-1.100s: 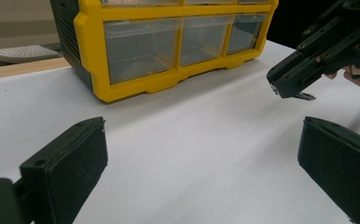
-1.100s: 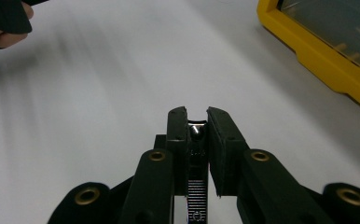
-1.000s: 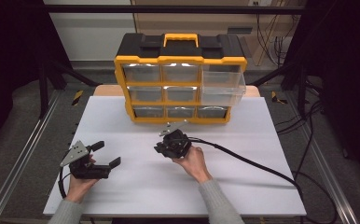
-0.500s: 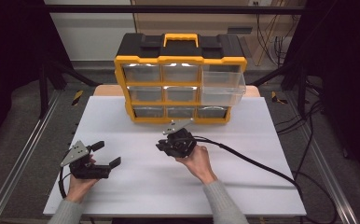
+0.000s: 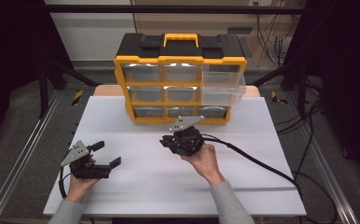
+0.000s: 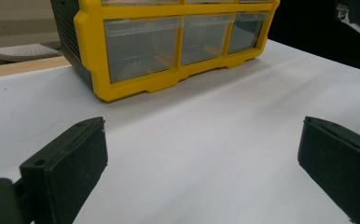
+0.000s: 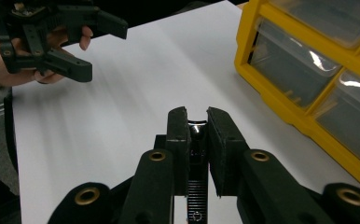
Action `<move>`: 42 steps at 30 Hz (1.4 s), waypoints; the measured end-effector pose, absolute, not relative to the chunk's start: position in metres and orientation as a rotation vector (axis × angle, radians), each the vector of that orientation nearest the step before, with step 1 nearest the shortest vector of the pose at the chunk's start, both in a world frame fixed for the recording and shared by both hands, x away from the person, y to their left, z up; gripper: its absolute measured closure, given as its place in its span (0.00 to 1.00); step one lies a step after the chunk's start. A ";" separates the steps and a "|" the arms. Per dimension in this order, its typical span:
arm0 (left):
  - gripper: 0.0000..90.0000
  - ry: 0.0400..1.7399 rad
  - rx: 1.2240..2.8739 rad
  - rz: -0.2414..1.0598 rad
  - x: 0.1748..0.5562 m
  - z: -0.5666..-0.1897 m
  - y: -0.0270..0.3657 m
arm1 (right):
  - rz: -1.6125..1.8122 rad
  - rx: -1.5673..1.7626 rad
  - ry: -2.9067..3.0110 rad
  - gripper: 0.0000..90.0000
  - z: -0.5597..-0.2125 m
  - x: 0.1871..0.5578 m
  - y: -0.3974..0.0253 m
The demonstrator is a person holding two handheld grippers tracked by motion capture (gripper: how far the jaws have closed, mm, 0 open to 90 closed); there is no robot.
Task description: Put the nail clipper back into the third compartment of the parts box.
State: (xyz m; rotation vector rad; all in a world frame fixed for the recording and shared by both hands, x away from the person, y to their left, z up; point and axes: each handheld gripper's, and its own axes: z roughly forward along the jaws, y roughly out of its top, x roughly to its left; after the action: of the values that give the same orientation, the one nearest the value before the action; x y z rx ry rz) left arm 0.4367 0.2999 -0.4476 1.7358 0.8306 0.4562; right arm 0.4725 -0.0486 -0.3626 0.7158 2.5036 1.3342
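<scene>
A yellow and black drawer organizer (image 5: 180,60) stands at the back of the white table (image 5: 262,186); its right-hand clear drawer (image 5: 222,86) is pulled out. In front of it, my right gripper (image 5: 165,141) points left, its jaws nearly together on a small dark shiny object (image 7: 197,128). My left gripper (image 5: 108,153) rests low at the front left in a hand, open with nothing between its jaws. From the left gripper view the bottom row of clear drawers (image 6: 178,39) lies ahead.
A black cable (image 5: 262,163) trails from the right gripper across the table to the right edge. Dark frame rails (image 5: 24,149) run along both sides of the table. The white surface between the two grippers is bare.
The right gripper has drifted slightly to the right and a little toward the organizer. The left gripper has stayed where it was.
</scene>
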 end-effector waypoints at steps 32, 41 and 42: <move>0.01 0.827 1.735 0.456 0.436 -0.448 0.300 | 1.433 0.724 2.339 0.89 -0.304 0.456 -0.095; 0.01 0.828 1.736 0.457 0.436 -0.448 0.300 | 1.444 0.730 2.292 0.89 -0.287 0.454 -0.109; 0.01 0.827 1.736 0.456 0.436 -0.448 0.300 | 1.446 0.726 2.286 0.89 -0.283 0.453 -0.111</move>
State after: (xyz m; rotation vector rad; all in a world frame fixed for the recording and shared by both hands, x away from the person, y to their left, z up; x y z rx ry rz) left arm 0.4363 0.3000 -0.4475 1.7357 0.8274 0.4563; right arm 0.4530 -0.1109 -0.2832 0.7256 2.2865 1.4457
